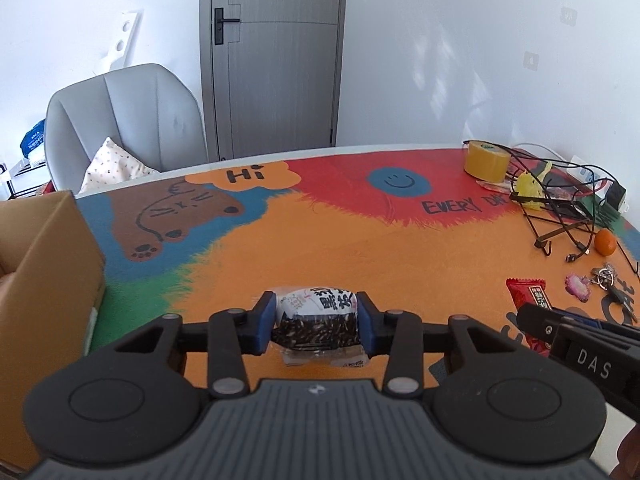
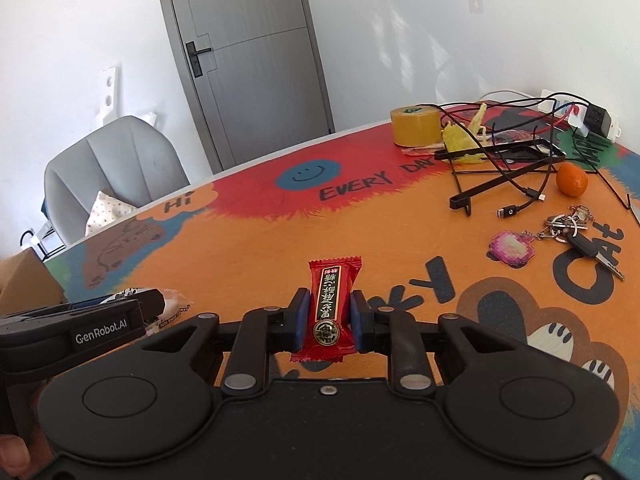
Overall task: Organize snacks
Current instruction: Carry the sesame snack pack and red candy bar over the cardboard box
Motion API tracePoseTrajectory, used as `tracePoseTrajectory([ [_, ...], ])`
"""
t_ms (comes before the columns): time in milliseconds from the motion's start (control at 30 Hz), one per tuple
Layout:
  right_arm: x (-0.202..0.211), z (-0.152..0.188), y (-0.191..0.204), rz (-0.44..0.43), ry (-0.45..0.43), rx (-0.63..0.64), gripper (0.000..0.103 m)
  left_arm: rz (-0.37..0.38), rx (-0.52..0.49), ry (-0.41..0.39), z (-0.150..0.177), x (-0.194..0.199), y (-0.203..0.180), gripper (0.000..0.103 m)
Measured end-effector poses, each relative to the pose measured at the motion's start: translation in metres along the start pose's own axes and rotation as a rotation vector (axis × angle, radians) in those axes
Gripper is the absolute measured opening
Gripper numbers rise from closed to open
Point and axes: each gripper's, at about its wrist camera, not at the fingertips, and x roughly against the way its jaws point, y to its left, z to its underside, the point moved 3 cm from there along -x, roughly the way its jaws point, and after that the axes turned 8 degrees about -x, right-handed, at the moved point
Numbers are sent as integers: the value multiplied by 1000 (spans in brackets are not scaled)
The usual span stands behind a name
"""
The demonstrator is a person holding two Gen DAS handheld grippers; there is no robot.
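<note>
At far left, cardboard box, nearer left tongs.
Gripping seed packet crosswise; right tongs gripping red candy lengthwise.

Open middle: the tabletop lies bare across the centre of the left wrist frame.
Left edge: a cardboard box walls off the left side.
Upper right: tape roll, wire rack and cables crowd the corner.
Right side: orange and keys lie near each other.
Lower right, left wrist frame: the right claw stands just beside the left one.
</note>
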Motion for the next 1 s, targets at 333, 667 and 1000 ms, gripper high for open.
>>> tracePoseTrajectory([
  [333, 17, -2, 29, -68, -32, 13, 23, -34, 29, -84, -11, 43, 26, 41],
  [667, 29, -9, 65, -156, -61, 50, 23, -108, 81, -185, -20, 84, 60, 40],
  [1000, 35, -9, 111, -245, -69, 101, 23, -189, 126, -215, -17, 109, 103, 40],
])
